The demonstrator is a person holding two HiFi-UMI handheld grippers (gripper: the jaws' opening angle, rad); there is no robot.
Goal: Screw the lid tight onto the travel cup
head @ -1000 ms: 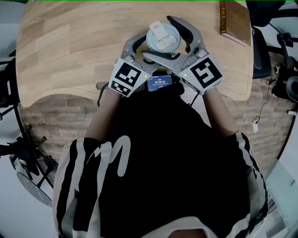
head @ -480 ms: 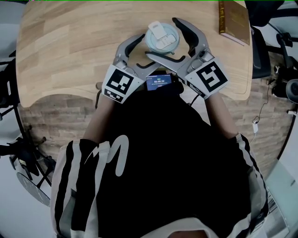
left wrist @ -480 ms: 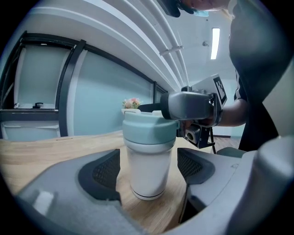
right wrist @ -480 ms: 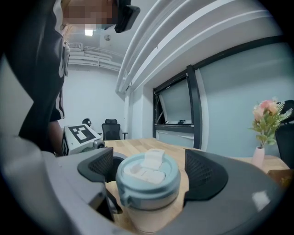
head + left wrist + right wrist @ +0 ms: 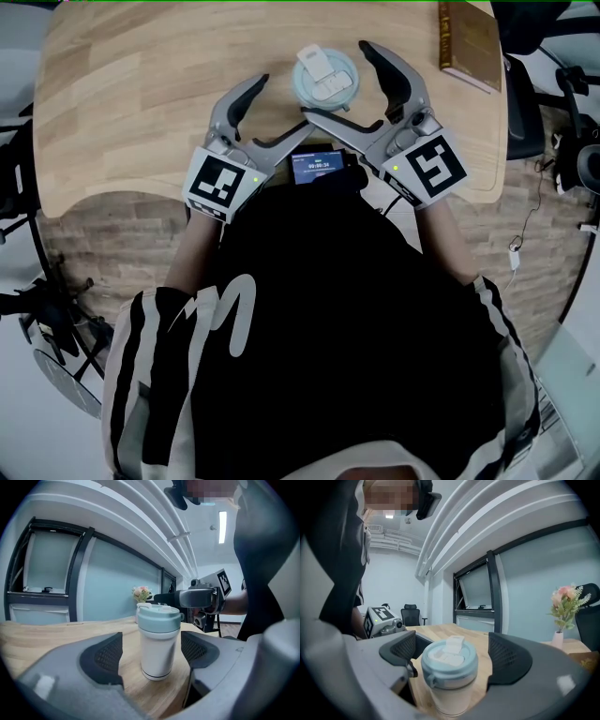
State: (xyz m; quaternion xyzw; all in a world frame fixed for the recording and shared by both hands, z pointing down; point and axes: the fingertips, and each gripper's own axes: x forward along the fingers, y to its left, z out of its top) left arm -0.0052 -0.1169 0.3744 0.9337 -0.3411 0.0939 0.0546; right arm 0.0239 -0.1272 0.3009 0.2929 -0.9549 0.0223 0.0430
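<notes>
Both tools wide open at the cup
The left tool (image 5: 281, 108) and right tool (image 5: 335, 81) gape over the near surface (image 5: 141, 94); farther in, the cup (image 5: 326, 86) stands upright, lid (image 5: 325, 67) on, between the right's jaws, untouched.

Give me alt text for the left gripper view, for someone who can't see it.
A white travel cup with a pale blue lid stands upright on a wooden table, framed by the left gripper's open jaws, touching neither.
</notes>
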